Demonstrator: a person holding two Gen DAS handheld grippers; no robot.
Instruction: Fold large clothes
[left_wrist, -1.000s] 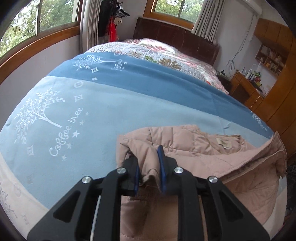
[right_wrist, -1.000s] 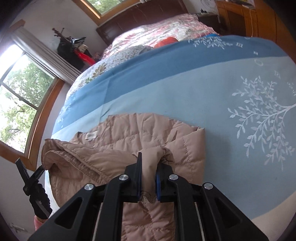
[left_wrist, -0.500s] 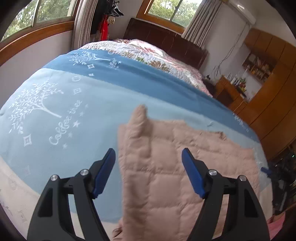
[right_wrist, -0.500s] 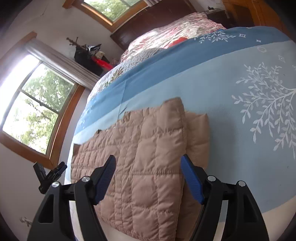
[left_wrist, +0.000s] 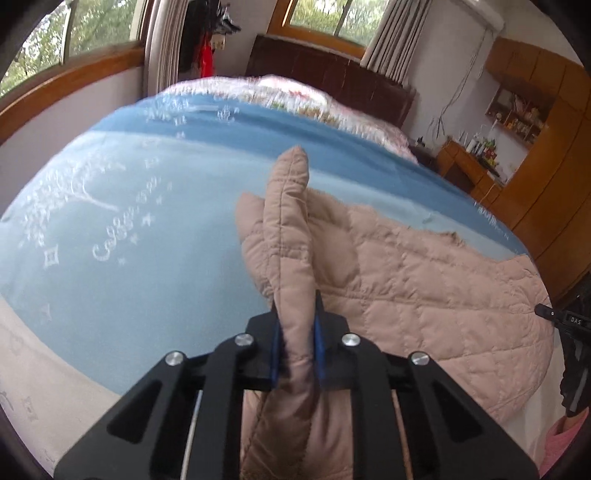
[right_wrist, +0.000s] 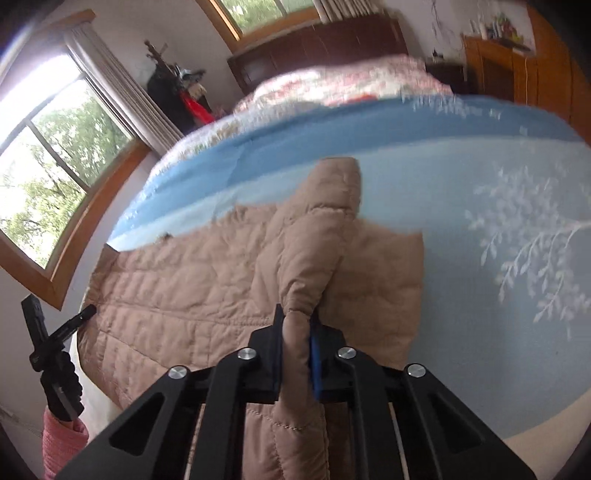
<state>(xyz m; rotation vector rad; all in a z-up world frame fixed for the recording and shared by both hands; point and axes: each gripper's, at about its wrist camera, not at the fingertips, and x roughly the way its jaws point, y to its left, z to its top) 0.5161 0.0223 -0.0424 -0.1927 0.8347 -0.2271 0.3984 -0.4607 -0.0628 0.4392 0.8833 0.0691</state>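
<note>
Left wrist view: blurred blanket (left_wrist: 155, 258), jacket (left_wrist: 424, 280) fold hiding jaws' pads.

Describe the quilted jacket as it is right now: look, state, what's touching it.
The jacket is a dusty-pink, puffy garment stitched in square quilting, matte like a down shell. It lies spread flat on the blue blanket near the bed's foot edge. Each end has a ridge of fabric pinched up and standing above the rest: one is clamped in the left gripper, the other in the right gripper. No collar, zip or label shows.
</note>
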